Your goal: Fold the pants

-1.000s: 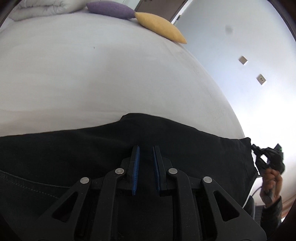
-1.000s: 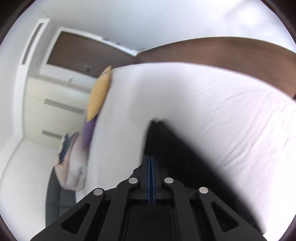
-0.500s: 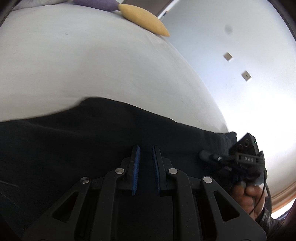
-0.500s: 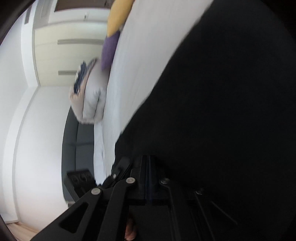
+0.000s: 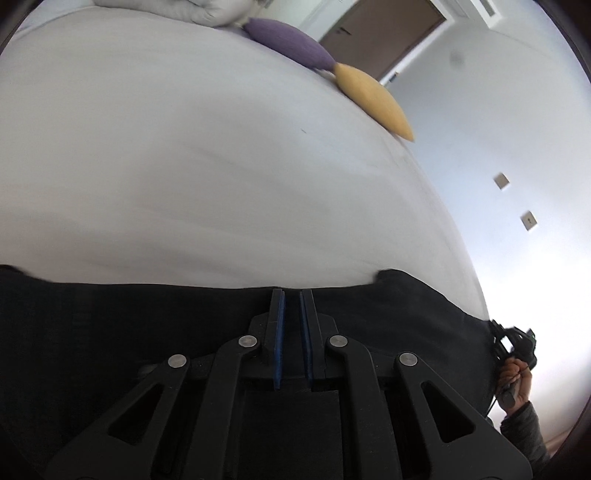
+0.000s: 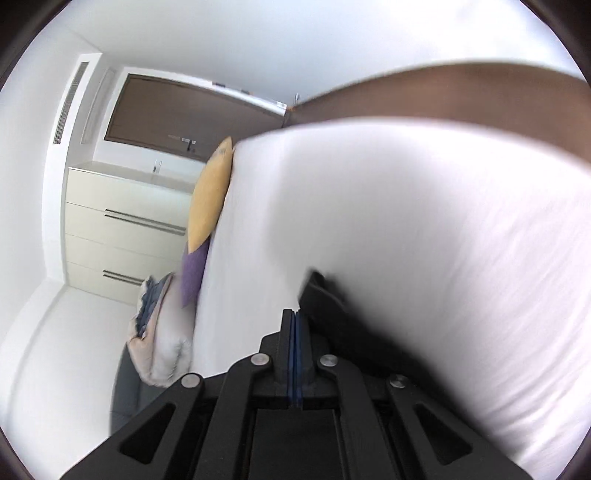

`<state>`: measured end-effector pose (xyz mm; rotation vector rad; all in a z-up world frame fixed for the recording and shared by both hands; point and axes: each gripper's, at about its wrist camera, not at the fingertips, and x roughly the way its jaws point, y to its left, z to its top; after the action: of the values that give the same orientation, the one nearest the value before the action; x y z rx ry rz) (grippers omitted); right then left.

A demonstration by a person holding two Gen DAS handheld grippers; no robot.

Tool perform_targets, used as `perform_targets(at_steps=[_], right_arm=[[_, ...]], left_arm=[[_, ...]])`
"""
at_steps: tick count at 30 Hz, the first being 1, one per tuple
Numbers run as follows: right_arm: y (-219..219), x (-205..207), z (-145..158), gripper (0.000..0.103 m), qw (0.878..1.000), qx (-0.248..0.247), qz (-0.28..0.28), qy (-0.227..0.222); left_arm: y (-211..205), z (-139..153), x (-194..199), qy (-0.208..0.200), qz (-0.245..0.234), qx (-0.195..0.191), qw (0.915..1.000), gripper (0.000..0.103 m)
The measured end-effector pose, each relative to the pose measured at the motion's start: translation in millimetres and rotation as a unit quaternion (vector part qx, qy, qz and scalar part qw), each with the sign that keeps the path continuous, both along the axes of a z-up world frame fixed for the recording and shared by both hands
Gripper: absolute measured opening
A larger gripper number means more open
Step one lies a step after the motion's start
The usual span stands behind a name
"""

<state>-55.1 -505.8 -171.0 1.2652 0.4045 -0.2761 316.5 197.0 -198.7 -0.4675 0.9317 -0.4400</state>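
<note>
Left wrist view: black pants (image 5: 110, 332) spread in a wide band across the lower half, top edge running roughly straight from 9 o'clock toward 3 o'clock on the white bed (image 5: 184, 166). Left gripper (image 5: 291, 295) low over the cloth, blue pads (image 5: 280, 332) set a narrow gap apart, tips just at the pants' far edge; cannot tell whether any cloth sits in the gap, black on black there. Lower pants hidden under the gripper's own frame. At 4 o'clock, right gripper (image 5: 515, 341) small and dark at the pants' right corner, fingertips lost against the cloth, right hand (image 5: 517, 380) wrapped round the handle, sleeve cut off by the lens rim. At 12 to 1 o'clock, purple cushion (image 5: 291, 44) and yellow cushion (image 5: 373, 99) end to end at the bed's far edge; white duvet (image 5: 177, 9) cropped at the top.

Right wrist view: right gripper (image 6: 296, 314) with pads pressed together, only a thin blue seam showing; impossible to say whether fabric is pinched. Pants (image 6: 351, 332) a dark blurred wedge just right of the fingers, toward 4 o'clock, lower part hidden behind the frame. Bed (image 6: 406, 221) smeared by motion blur. Yellow cushion (image 6: 208, 195) and purple cushion (image 6: 192, 273) at 9 to 10 o'clock along the mattress edge, crumpled bedding (image 6: 159, 339) below, white drawers (image 6: 122, 229) beyond.
</note>
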Motion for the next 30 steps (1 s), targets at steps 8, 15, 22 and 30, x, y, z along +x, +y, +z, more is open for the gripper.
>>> perform_targets(at_steps=[8, 15, 22, 30], right_arm=[[3.3, -69.2, 39.3, 0.005, 0.999, -0.012, -0.031, -0.021], [218.6, 24.2, 22.0, 0.017, 0.972, 0.027, 0.234, -0.023], [233.3, 23.3, -21.9, 0.0, 0.965, 0.003, 0.259, 0.024], [88.9, -60.4, -21.6, 0.0, 0.999, 0.004, 0.051, 0.006]], left_arm=[[83.2, 47.7, -59.5, -0.045, 0.089, 0.023, 0.9948, 0.01], [-75.7, 46.8, -108.5, -0.053, -0.043, -0.019, 0.9975, 0.01], [-85.7, 4.6, -117.6, -0.012, -0.071, -0.005, 0.9974, 0.01], [-67.3, -4.6, -132.7, -0.015, -0.053, -0.022, 0.9982, 0.01]])
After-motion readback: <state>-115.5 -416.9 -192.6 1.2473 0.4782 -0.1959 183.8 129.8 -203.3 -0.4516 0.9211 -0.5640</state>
